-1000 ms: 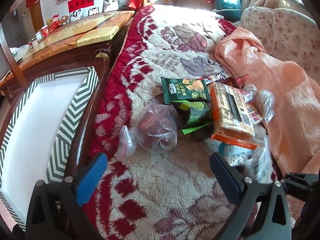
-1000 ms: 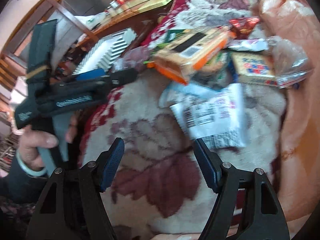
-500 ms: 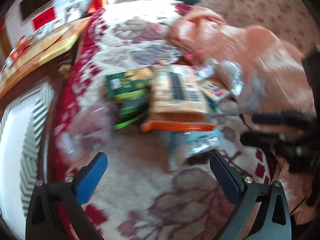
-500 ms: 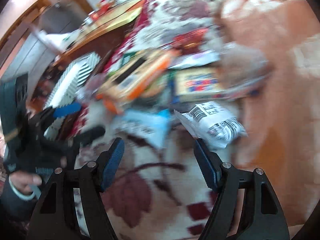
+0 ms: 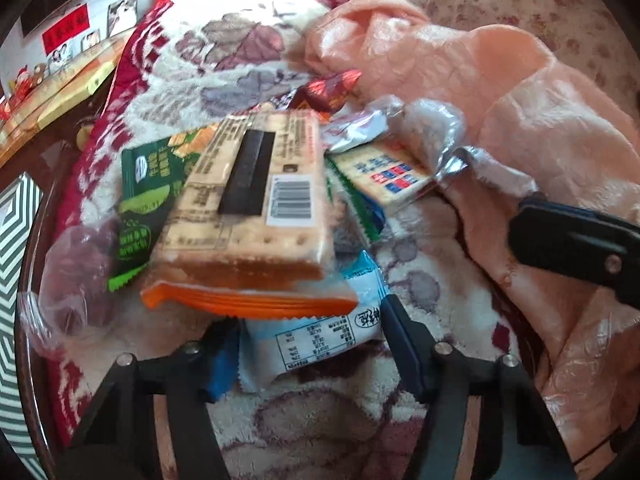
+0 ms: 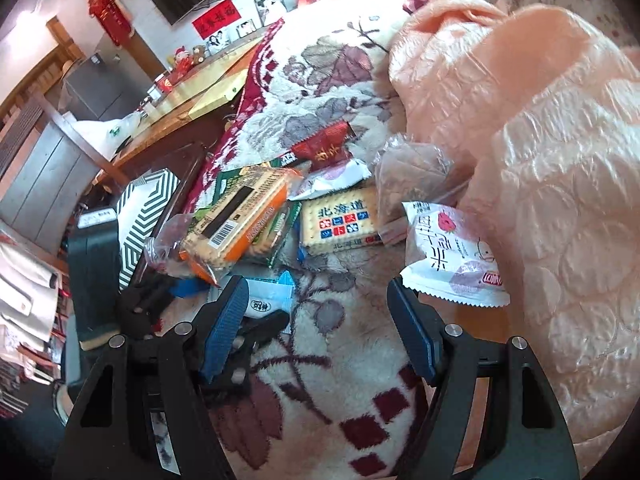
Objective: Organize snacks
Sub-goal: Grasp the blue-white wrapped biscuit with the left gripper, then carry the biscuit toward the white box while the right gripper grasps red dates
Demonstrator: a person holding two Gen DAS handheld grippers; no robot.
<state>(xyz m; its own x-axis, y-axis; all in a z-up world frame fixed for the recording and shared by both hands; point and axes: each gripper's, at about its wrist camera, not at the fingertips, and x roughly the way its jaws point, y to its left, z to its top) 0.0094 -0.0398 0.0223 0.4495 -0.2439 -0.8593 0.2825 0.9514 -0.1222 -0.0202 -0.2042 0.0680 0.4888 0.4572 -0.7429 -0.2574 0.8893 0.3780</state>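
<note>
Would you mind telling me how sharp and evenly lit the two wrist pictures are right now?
Left wrist view: slightly soft with motion blur, print on the orange cracker pack smeared; the top of the blanket is blown out by bright light. Right wrist view: sharper, lettering on the white snack bag legible, peach quilt glossy with highlights. Both show strong fisheye curvature and dark corners.

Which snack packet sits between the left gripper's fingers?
The pale blue-and-white packet, lying under the orange-edged cracker pack. It alone lies between the left gripper fingers; the other snacks lie farther off.
</note>
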